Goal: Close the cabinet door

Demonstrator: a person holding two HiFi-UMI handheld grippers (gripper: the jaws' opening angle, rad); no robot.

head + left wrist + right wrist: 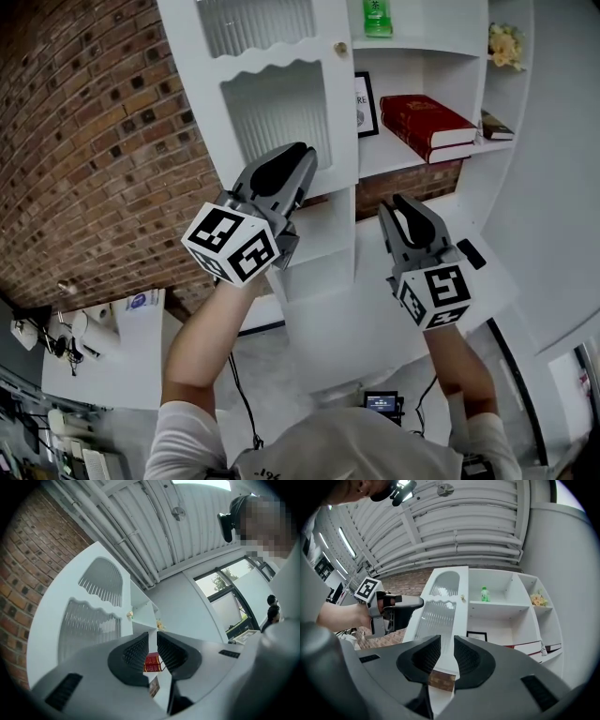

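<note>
**Position.** The cabinet door (281,103) is not shut. It stands swung out in front of the left part of the white cabinet (441,66). Its knob (340,48) is on the edge next to the open shelves. The hinge side is judged to be the far edge, toward the brick wall (84,141). The door's long axis is upright.

**Tongs.** The left tongs (305,155) are up against the door's outer face, level with the lower ribbed pane. No view shows whether the tips touch the door. Their jaws stand a little apart with nothing between them, and only the distant shelves show through the gap. The right tongs (405,208) are to the right and lower, in front of the open shelving and apart from the door. Their jaws are likewise narrowly parted and hold nothing.

**Deciding relation.** The door lies directly ahead of the left tongs, and the cabinet body is beyond it. The left hand is clearly the nearer one. It is judged that a push on the outer face near the knob edge would swing the door home.

**Count.**
- Door: one
- Knob: one
- Ribbed panes in the door: two
- Tongs: two
- Green bottle (378,17): one
- Picture frame (365,103): one
- Red books (431,122): apparently two, stacked
- Bunch of flowers (504,42): one
</note>
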